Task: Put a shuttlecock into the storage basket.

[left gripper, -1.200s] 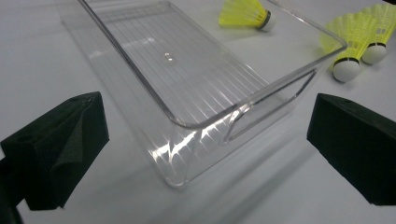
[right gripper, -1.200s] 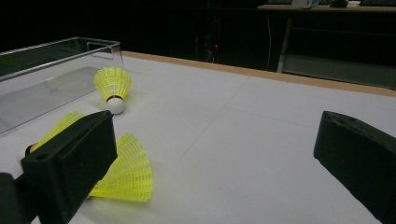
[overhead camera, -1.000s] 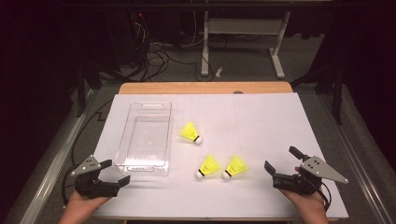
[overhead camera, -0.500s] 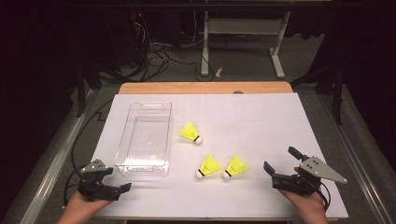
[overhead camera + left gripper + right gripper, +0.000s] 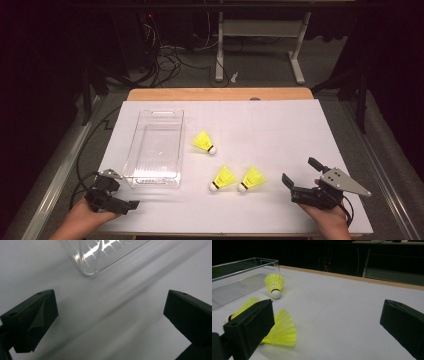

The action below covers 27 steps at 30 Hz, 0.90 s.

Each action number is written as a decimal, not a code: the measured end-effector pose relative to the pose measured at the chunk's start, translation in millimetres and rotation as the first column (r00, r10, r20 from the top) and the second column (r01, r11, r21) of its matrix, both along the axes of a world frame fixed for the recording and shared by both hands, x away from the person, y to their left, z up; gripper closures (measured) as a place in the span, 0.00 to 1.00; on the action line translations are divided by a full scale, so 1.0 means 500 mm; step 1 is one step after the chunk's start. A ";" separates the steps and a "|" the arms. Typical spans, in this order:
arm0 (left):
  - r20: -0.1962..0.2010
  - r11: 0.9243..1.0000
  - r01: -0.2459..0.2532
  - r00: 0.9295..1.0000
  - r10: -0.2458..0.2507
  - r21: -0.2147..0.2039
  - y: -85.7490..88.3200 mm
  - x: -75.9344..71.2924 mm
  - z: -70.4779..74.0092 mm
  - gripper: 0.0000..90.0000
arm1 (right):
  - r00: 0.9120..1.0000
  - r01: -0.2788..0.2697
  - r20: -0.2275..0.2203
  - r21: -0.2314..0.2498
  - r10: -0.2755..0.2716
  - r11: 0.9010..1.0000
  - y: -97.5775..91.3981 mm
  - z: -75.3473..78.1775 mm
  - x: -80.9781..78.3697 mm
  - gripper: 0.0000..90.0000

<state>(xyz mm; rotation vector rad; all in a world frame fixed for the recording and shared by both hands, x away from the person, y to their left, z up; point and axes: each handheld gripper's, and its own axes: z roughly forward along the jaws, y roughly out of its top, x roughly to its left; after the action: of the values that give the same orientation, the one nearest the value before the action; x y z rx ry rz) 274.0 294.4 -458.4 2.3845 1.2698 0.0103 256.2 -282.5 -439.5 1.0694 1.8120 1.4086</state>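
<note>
The left gripper [image 5: 112,195] sits at the near left corner of the surface [image 5: 280,130], held from below by the person's left hand [image 5: 82,217], whose forearm comes in from the near edge. It lies low over the surface and points to the right along the near edge. In the left gripper view its jaws stand wide apart with nothing between them. The right gripper [image 5: 300,180] is near the near right corner of the surface, held by the right hand [image 5: 325,217], its grey plate on top. It points left and slightly away, jaws spread wide and empty.
</note>
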 end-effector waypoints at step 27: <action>-0.224 0.984 0.081 0.974 -0.044 0.159 -0.041 0.039 0.033 0.01 | 1.000 -0.008 0.004 -0.004 0.008 1.000 0.001 0.002 -0.002 0.00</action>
<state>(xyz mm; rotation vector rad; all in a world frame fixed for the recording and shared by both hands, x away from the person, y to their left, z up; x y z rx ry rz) 293.7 273.8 -441.8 2.6281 1.3378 -0.1780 255.0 -282.0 -438.7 1.0569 1.8175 1.4101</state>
